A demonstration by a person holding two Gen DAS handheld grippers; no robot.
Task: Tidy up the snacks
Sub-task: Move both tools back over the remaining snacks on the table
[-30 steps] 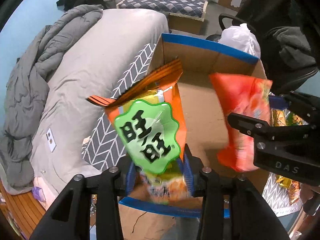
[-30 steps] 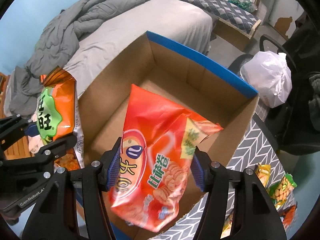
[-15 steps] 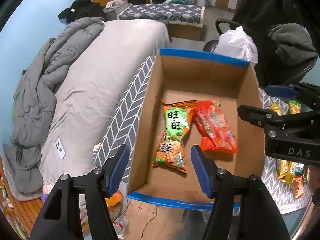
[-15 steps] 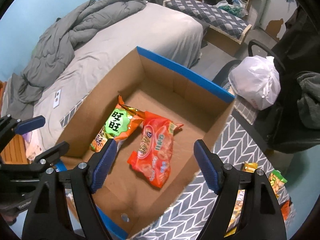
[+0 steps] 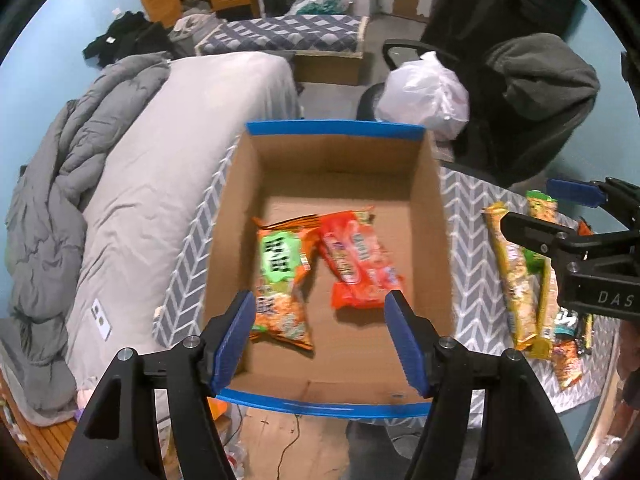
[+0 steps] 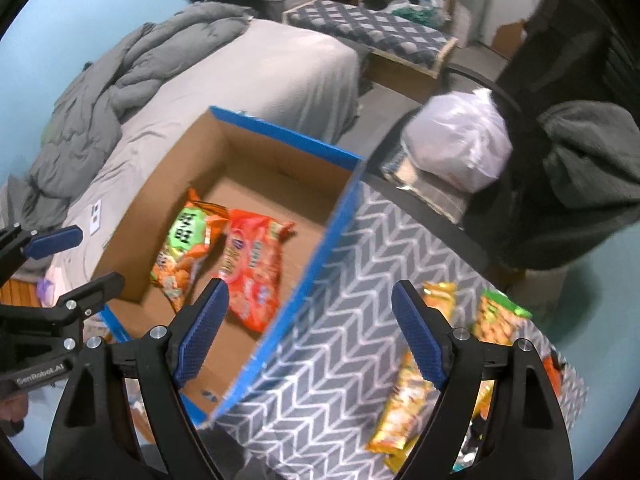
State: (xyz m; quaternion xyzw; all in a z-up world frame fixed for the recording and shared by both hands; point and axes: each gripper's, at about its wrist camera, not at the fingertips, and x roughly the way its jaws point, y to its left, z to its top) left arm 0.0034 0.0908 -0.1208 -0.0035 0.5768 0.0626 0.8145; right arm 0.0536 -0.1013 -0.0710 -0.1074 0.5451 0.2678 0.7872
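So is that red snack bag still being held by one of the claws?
No: the red snack bag lies on the cardboard box floor beside the orange bag, with nothing gripping it.

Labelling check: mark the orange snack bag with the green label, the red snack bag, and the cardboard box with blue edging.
orange snack bag with green label (image 5: 280, 276), left wrist view, on its green label
red snack bag (image 5: 360, 260), left wrist view, mid-face
cardboard box with blue edging (image 5: 336, 130), left wrist view, far blue rim
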